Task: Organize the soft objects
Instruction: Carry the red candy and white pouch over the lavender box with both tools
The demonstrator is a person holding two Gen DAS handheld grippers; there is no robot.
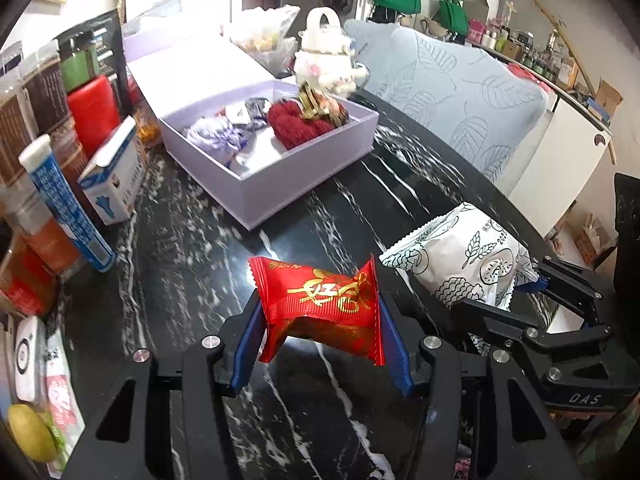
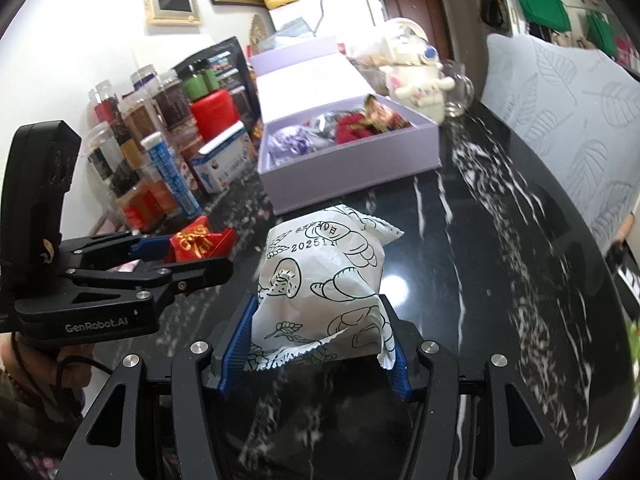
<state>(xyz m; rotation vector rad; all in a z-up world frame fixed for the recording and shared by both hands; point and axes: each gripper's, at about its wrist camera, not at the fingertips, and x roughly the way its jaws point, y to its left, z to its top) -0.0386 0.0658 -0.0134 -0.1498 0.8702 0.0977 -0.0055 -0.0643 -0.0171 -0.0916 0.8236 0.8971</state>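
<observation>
Two snack packs are up off the black table [image 1: 192,280]: the left gripper [image 1: 320,320] squeezes the red pack [image 1: 320,304], the right gripper [image 2: 320,344] squeezes the white pack [image 2: 320,280]. Next job, I think: carry both over to the purple box [image 1: 280,168] and let go inside

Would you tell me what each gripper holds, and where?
Left gripper: red snack packet, pinched across its sides. Right gripper: white printed packet, gripped at its lower sides.

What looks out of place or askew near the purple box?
The plush toy beyond the purple box leans tilted against a glass jar lying on its side. Inside the box, a gold-wrapped item sticks above the rim.
</observation>
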